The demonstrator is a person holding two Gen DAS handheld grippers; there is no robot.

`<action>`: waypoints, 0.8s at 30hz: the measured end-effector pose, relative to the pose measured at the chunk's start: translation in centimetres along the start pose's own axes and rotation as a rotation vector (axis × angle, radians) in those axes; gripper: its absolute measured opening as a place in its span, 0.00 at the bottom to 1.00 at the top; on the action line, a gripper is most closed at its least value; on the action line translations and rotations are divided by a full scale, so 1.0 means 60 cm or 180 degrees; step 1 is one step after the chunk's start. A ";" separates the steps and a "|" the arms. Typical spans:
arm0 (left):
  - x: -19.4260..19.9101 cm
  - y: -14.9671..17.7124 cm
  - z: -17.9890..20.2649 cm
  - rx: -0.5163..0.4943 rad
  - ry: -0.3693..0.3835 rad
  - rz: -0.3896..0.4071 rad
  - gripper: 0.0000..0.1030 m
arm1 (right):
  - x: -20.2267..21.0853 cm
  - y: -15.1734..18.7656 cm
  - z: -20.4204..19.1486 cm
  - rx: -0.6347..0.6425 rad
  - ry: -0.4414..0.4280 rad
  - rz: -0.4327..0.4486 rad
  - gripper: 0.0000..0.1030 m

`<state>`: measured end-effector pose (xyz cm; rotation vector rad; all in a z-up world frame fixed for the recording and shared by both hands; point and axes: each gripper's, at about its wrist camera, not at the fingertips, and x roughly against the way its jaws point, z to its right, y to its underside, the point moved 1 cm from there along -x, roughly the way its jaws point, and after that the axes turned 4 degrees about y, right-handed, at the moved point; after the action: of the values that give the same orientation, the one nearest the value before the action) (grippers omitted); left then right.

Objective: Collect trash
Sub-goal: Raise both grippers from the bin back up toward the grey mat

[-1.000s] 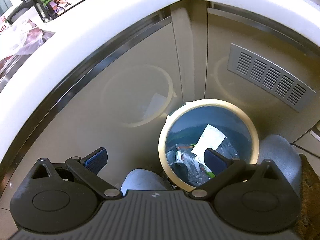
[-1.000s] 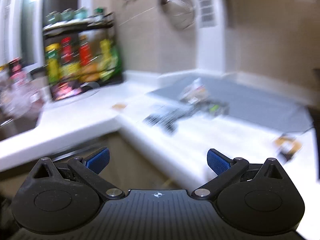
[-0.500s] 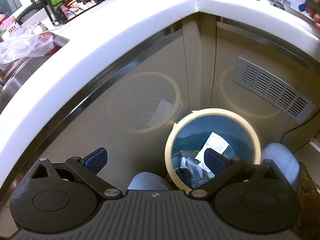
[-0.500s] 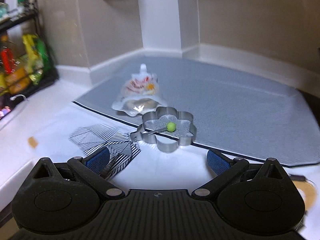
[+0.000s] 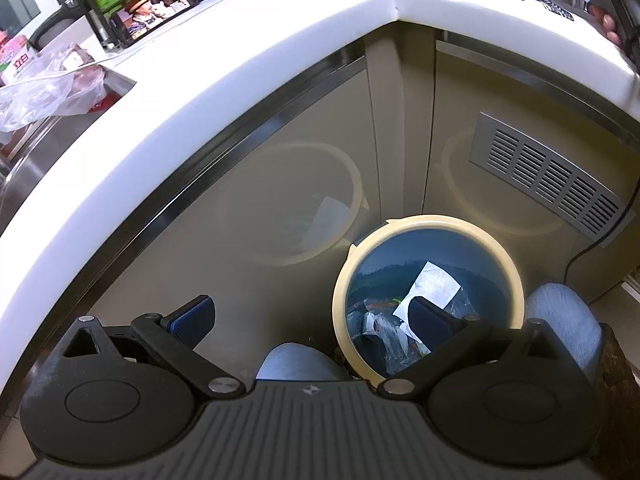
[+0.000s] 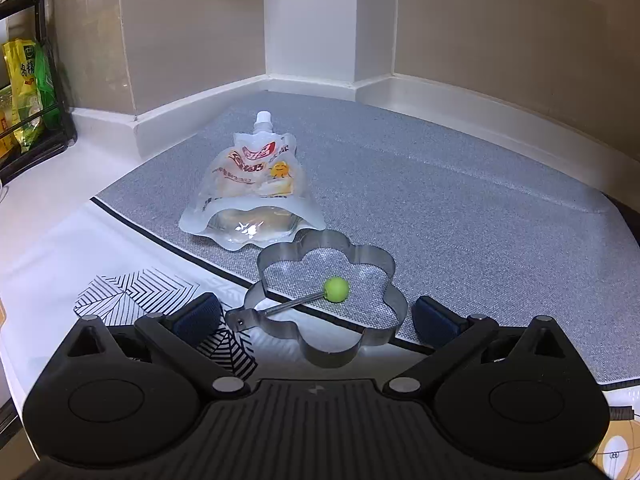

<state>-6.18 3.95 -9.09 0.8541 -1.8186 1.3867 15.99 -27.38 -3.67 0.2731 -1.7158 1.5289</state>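
In the right wrist view an empty white spout pouch (image 6: 256, 196) lies on a grey mat (image 6: 460, 208) on the counter. My right gripper (image 6: 316, 316) is open and empty, just in front of a metal flower-shaped ring (image 6: 326, 300) with a green knob, which lies between it and the pouch. In the left wrist view my left gripper (image 5: 310, 320) is open and empty, held above the floor beside a blue trash bin (image 5: 428, 292) with a cream rim that holds paper and plastic wrappers.
A white corner countertop (image 5: 224, 64) overhangs beige cabinet doors with a vent grille (image 5: 548, 176). A black rack (image 6: 28, 80) of packets stands at the counter's left. A patterned black-and-white cloth (image 6: 160, 300) lies under the ring. A plastic bag (image 5: 44, 88) sits by the sink.
The right gripper swung from a blurred wide view of the counter toward the pouch and ring, then moved closer. The left gripper rose slightly above the bin.
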 end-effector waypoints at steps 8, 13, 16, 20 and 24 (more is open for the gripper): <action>0.005 -0.008 0.000 0.0028 -0.0007 0.0010 1.00 | -0.008 -0.008 0.002 0.0026 -0.0015 -0.0013 1.00; 0.017 -0.019 0.003 0.0004 -0.0023 0.0063 1.00 | -0.007 -0.007 0.040 -0.0184 0.0216 -0.0025 1.00; 0.023 -0.034 0.008 -0.0027 0.0016 0.0087 1.00 | -0.007 -0.003 0.079 -0.0233 0.0332 -0.0028 1.00; 0.038 -0.069 0.025 -0.0102 0.0104 0.0206 1.00 | -0.004 0.002 0.140 -0.0333 0.0437 -0.0045 1.00; 0.059 -0.124 0.047 -0.0168 0.0218 0.0368 1.00 | 0.000 0.007 0.185 -0.0382 0.0611 -0.0017 1.00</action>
<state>-2.34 -0.74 -2.85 0.6755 -1.8686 1.4152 11.11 -37.37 -3.35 0.0665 -1.6450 1.3945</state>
